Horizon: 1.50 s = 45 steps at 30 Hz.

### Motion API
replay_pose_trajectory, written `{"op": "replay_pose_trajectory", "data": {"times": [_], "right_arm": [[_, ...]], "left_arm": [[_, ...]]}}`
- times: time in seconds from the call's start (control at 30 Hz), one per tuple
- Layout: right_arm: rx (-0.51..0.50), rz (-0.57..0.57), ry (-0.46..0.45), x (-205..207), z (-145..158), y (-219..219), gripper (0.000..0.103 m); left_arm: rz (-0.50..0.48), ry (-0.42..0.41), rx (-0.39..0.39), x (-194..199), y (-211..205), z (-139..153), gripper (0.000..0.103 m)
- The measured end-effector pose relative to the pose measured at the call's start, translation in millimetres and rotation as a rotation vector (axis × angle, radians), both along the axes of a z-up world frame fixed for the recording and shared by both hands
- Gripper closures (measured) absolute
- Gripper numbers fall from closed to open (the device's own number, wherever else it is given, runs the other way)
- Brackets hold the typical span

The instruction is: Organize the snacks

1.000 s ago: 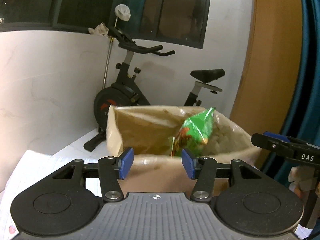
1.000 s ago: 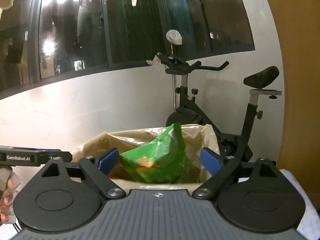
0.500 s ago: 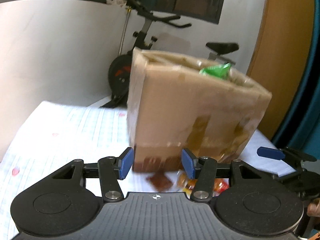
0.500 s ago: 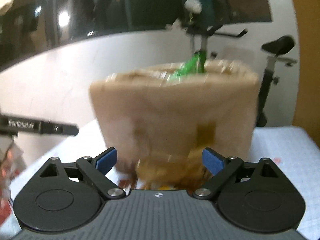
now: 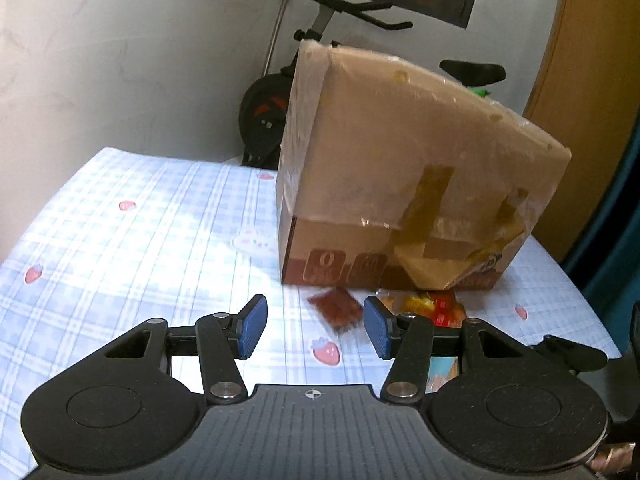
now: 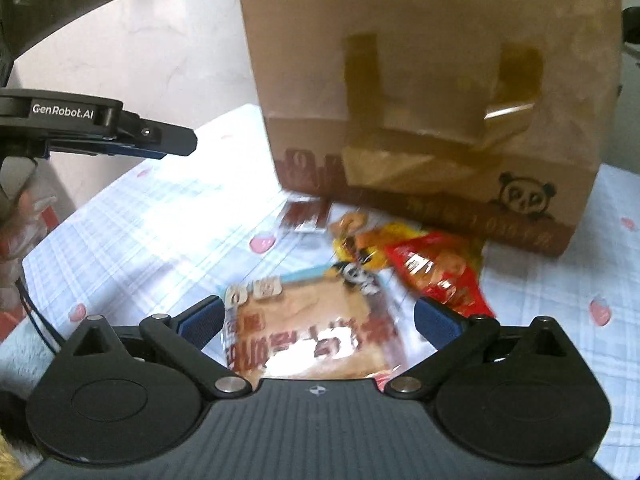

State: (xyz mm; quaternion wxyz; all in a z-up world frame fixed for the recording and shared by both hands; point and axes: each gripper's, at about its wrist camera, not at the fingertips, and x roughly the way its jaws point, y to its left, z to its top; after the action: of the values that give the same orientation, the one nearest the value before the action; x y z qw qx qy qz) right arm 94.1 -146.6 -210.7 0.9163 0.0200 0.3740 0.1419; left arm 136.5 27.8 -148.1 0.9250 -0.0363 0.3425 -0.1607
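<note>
Cardboard box stands on the checked bench, with snack packets at its foot: a tan packet at 6 o'clock between the right gripper's fingers, which have just been opening and do not press it. The left gripper is open, holding nothing.

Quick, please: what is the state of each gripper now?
Left gripper: open, empty.
Right gripper: jaws just opening wide, over a beige packet, not gripping.

Ahead of the blue-padded right gripper: a tan-and-brown cardboard box, red packet, yellow packet, pale-blue checked strawberry-print cloth.
</note>
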Motion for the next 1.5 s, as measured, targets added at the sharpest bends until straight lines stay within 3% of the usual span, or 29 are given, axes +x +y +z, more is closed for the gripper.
{"op": "replay_pose_trajectory", "data": {"times": [0.17, 0.43, 1.0, 1.43, 1.5], "right_arm": [[-0.002, 0.004, 0.040, 5.8, -10.6, 0.6, 0.001], [0.022, -0.036, 0.011, -5.9, -2.0, -15.4, 0.022], [-0.007, -0.281, -0.007, -33.4, 0.8, -71.3, 0.023], [-0.004, -0.292, -0.036, -34.9, -2.1, -73.2, 0.023], [0.002, -0.293, -0.039, -35.6, -2.6, -73.1, 0.023]], "left_arm": [[0.006, 0.022, 0.007, -2.5, -0.8, -9.4, 0.047], [-0.003, 0.059, 0.025, 7.7, -12.0, -19.3, 0.047], [0.020, 0.125, 0.079, 57.9, -63.5, -39.6, 0.047], [0.092, 0.165, 0.051, 77.8, -57.5, -57.4, 0.047], [0.097, 0.158, 0.076, 81.1, -61.9, -58.6, 0.047]]}}
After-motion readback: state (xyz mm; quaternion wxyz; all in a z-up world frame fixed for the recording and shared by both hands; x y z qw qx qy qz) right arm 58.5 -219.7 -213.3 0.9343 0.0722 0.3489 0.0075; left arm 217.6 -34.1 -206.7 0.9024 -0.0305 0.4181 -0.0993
